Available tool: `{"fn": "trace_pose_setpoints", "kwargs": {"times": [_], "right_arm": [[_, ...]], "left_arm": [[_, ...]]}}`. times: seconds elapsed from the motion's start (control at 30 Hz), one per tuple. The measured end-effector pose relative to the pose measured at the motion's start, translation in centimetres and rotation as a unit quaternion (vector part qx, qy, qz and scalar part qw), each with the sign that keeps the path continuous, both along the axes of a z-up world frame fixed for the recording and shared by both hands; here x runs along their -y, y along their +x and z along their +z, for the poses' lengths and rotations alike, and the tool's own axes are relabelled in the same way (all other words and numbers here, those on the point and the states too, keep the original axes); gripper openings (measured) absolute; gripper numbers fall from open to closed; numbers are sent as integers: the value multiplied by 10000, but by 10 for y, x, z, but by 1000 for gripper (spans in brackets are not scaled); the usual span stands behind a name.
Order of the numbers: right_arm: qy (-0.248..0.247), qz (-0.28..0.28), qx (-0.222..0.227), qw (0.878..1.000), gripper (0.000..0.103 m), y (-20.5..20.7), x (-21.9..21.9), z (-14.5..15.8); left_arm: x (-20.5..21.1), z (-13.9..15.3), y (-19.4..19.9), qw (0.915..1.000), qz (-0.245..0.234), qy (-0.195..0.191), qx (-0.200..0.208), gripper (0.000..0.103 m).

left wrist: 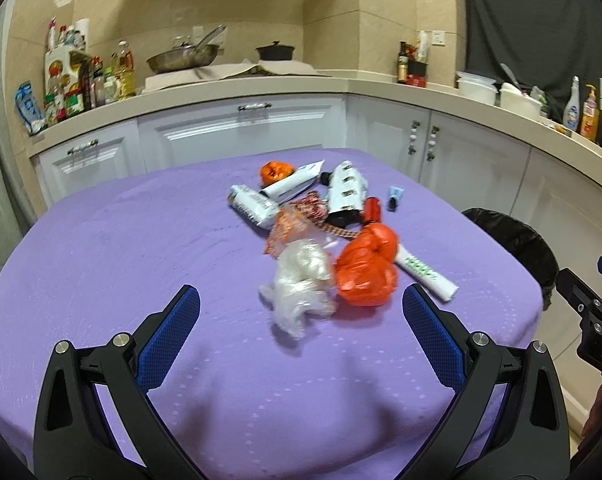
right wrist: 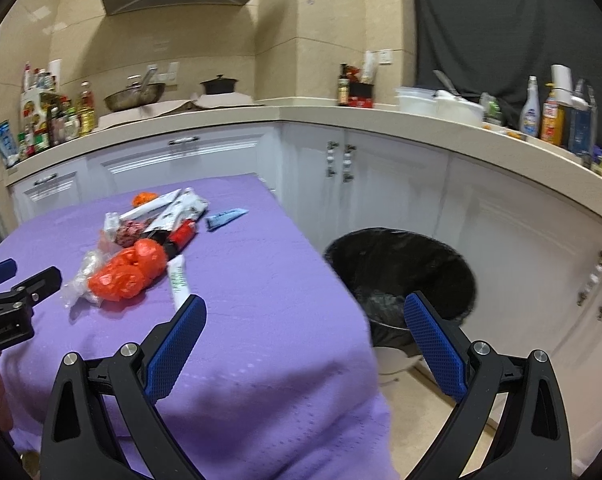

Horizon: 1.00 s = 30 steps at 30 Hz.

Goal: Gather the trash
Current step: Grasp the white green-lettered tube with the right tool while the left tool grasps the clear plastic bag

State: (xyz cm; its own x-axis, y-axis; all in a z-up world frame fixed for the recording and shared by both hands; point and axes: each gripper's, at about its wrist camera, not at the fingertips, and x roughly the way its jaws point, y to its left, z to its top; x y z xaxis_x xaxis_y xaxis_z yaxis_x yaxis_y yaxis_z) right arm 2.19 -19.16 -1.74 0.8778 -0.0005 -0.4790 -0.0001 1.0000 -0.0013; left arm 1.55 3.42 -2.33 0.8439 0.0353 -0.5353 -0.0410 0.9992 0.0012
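Note:
A heap of trash lies on the purple tablecloth (left wrist: 121, 240). Nearest me is a crumpled clear plastic bag (left wrist: 301, 284), with a crumpled orange bag (left wrist: 367, 270) to its right and a white tube (left wrist: 425, 274) beyond that. Further back lie white wrappers (left wrist: 253, 204), a red item (left wrist: 372, 209) and a small blue tube (left wrist: 395, 196). My left gripper (left wrist: 301, 312) hangs open just short of the clear bag, nothing between its fingers. My right gripper (right wrist: 305, 316) is open over the table's right edge, next to the black-lined bin (right wrist: 401, 276). The orange bag (right wrist: 127, 274) lies to its left.
The bin (left wrist: 517, 248) stands on the floor off the table's right side. White cabinets (left wrist: 241, 128) and a counter with bottles, a pan (left wrist: 183, 58) and a pot run behind and to the right. The other gripper (left wrist: 597, 316) shows at the right edge.

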Motion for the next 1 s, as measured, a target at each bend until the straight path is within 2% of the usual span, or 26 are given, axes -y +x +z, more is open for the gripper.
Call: {"fn": "trace_pose_setpoints", "kwargs": {"times": [0.13, 0.2, 0.43, 0.5, 0.57, 0.63, 0.8, 0.97, 1.0], "right_arm": [[66, 354, -96, 9993, 96, 16, -13, -4], [125, 505, -131, 9986, 96, 24, -19, -6], [232, 953, -433, 9942, 94, 52, -40, -19], [212, 1057, -522, 9928, 88, 57, -45, -23], [203, 1182, -672, 9905, 66, 63, -49, -28], [229, 1281, -816, 9881, 59, 70, -54, -34], [209, 1487, -976, 9838, 51, 78, -65, -43], [173, 1689, -1081, 9795, 31, 88, -71, -50], [160, 1709, -1066, 9794, 30, 88, -72, -50]], "left_arm": [[-13, -4, 5, 9998, 143, -18, -107, 96], [-19, -8, 9, 9996, 185, -53, -208, 86], [-30, -21, 19, 9987, 185, -68, -479, 72], [-32, -24, 21, 9983, 195, -103, -533, 71], [-35, -27, 23, 9979, 213, -144, -595, 66], [-37, -28, 26, 9975, 211, -177, -651, 61], [-38, -27, 28, 9973, 171, -229, -680, 60], [-40, -24, 33, 9974, 160, -286, -634, 60], [-39, -23, 35, 9974, 145, -294, -641, 60]]}}
